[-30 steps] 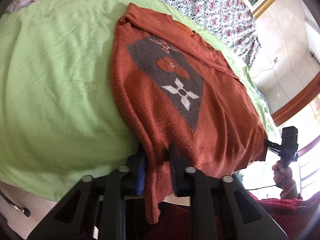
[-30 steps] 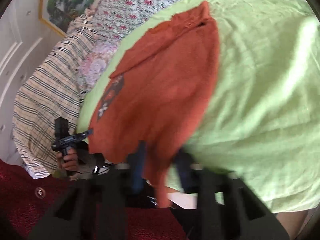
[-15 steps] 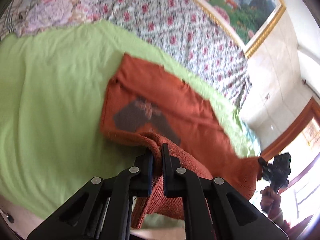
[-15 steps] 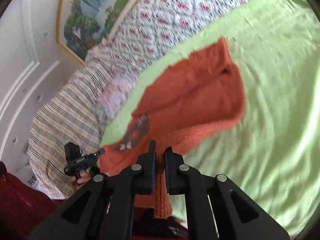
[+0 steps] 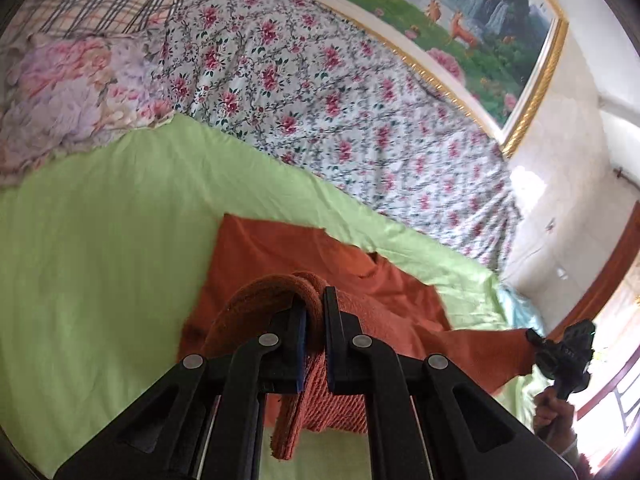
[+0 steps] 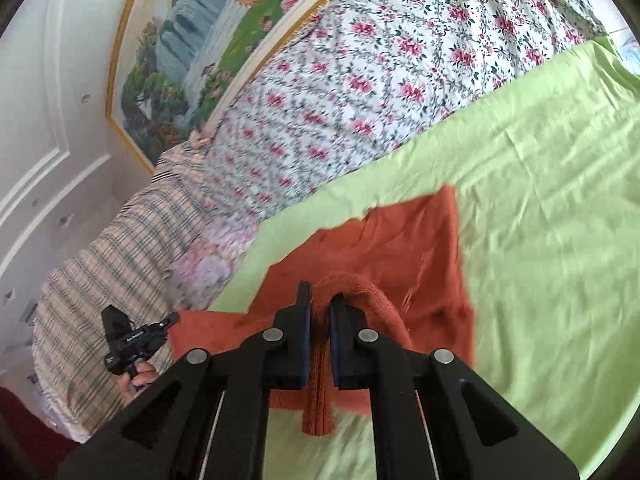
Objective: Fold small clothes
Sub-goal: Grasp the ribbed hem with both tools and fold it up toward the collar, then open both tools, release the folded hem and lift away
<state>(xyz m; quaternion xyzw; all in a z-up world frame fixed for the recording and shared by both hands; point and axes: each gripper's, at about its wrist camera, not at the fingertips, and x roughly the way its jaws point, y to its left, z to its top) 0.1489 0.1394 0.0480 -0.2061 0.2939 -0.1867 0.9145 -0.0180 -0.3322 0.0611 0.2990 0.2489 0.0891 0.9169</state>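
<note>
Bed with green sheet (image 5: 100, 240) carries rust-orange knit sweater (image 5: 280, 252), far half flat | left claw (image 5: 314, 320) and right claw (image 6: 319, 316) each clamp its ribbed hem, lifted | first fold half made; laying down and later folds remain.

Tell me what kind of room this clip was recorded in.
Most likely a bedroom at home: an orange sweater lies on a green sheet spread over a bed, with a floral bedspread and a framed landscape painting on the wall behind.
</note>
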